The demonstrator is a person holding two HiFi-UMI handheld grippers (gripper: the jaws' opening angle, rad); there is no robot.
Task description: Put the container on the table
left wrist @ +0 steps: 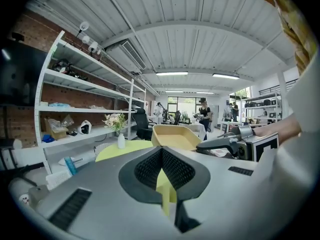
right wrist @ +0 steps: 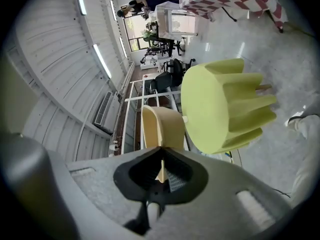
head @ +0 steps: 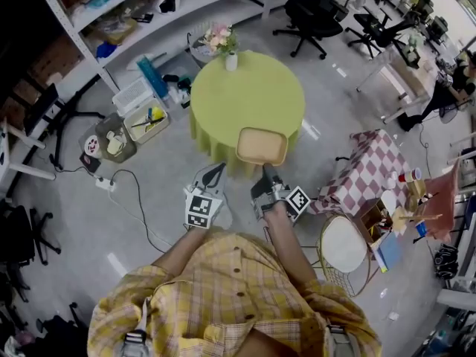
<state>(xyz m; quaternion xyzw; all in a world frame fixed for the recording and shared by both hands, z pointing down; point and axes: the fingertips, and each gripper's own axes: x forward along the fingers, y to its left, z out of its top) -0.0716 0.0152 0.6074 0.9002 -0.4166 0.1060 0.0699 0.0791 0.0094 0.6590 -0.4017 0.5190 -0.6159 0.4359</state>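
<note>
Head view looks steeply down on a round surface (head: pixel 245 99) draped in a lime-green cloth, with the person's yellow plaid shirt (head: pixel 223 296) at 6 o'clock in the frame. The container (head: pixel 262 146), a shallow tan tray with rounded corners, is at the surface's 6 o'clock edge. It lies partly over the cloth and partly juts past the rim toward the person. Whether its underside touches the cloth cannot be told.

The right claw (head: pixel 266 172) is closed on the container's near rim, at its 6 o'clock side. In the right gripper view the thin tan wall is pinched between the pads and rises out of the jaws.

The left claw (head: pixel 215 172) is at the container's 8 o'clock, just beside it but apart from it. Its jaws are closed together on nothing and point toward the surface.

A white vase of flowers (head: pixel 230 59) stands at the surface's 12 o'clock edge, well apart from the container. A red-and-white checked cloth (head: pixel 372 171) covers another stand at 4 o'clock from the surface.
</note>
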